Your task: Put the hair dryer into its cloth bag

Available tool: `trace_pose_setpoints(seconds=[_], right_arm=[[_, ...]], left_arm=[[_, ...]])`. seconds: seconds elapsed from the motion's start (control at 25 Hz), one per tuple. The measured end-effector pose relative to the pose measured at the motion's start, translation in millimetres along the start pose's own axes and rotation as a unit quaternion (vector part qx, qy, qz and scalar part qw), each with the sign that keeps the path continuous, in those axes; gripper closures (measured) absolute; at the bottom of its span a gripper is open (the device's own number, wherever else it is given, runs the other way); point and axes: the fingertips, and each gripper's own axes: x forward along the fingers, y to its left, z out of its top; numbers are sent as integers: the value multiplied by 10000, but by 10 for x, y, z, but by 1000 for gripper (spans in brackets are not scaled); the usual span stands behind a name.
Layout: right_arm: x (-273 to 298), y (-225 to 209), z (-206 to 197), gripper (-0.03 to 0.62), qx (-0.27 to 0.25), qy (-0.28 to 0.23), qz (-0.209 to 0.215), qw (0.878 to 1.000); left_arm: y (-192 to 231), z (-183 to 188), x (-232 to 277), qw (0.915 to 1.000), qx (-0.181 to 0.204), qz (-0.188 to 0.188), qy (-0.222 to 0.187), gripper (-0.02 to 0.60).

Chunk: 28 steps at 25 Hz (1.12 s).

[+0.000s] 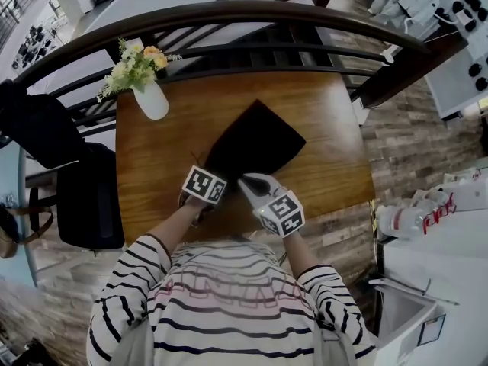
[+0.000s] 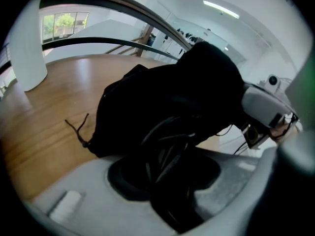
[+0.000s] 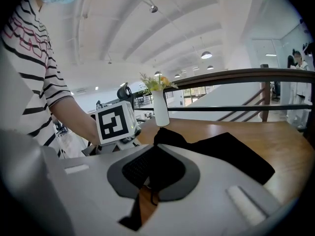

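Both striped-sleeved arms reach forward, close together. The left gripper (image 2: 165,176) tilts steeply down, its fingers clamped on a black bundle (image 2: 177,132). The right gripper (image 3: 150,173) has its fingers pinched shut on the cloth bag (image 3: 236,154).

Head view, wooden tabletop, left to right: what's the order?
White ceramic vase of yellow flowers → left gripper → right gripper. Black cloth bag left out: it overlaps both grippers.
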Motion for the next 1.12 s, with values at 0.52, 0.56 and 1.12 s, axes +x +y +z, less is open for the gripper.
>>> trace_pose_setpoints(seconds=[0.52,0.56,1.12], right_arm=[[-155,37,-202,582,-108,133,471,9987],[-173,17,-221,582,-112,148,501,9986],[-287,-263,-400,583,-180,343,807,9960]], left_arm=[[-66,534,283,9966,-539,-77,-613,416],[-72,582,312,9958,-601,-107,-684,414],[-62,1086,698,9929,-587,-23,-1039,409]])
